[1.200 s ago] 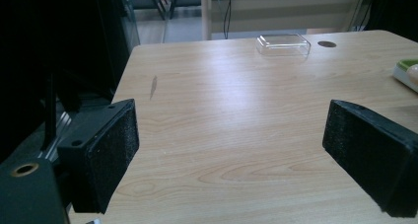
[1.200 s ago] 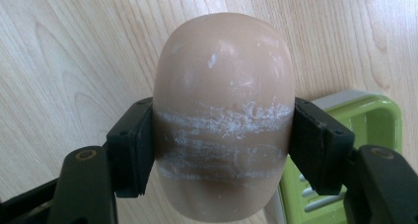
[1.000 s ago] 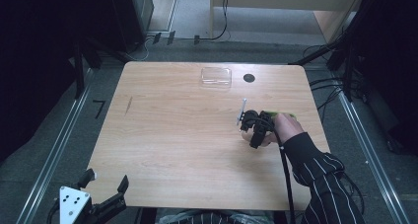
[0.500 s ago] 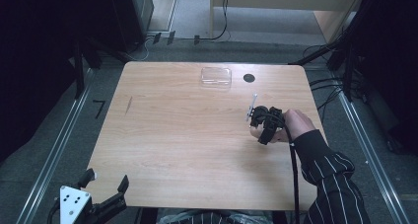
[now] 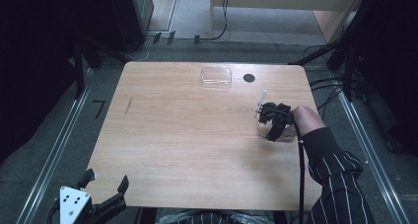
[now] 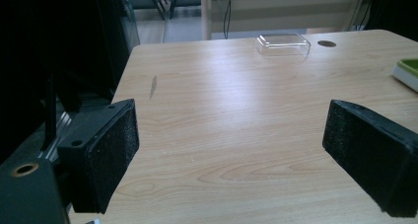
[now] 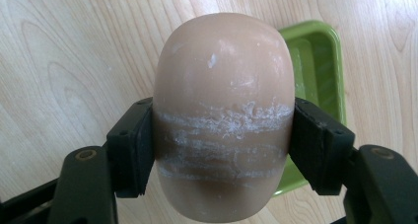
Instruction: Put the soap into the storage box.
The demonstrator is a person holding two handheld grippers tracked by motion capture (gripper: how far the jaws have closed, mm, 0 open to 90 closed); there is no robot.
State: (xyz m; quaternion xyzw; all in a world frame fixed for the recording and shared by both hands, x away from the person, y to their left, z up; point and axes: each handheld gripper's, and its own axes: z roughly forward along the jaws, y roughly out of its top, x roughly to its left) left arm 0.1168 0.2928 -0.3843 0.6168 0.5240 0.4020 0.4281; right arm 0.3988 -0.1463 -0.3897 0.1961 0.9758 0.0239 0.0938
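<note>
A beige oval bar of soap, scuffed with white marks, sits between the two black pads of my right gripper, which is shut on its sides. Just behind and below the soap lies a green soap dish on the wooden table. In the high view my right gripper hovers near the table's right edge, held by a hand in a striped sleeve. My left gripper stands open at the table's near left corner, nothing between its pads. The left gripper view catches a corner of the green dish at its far right.
A clear plastic box lies at the back middle of the table, with a round dark hole just right of it. Both also appear in the left gripper view: box, hole. A thin dark mark is at left.
My right gripper has carried the soap to the right and slightly toward the far side. The green dish that showed beside the hand is now hidden under it. The left gripper has stayed put.
</note>
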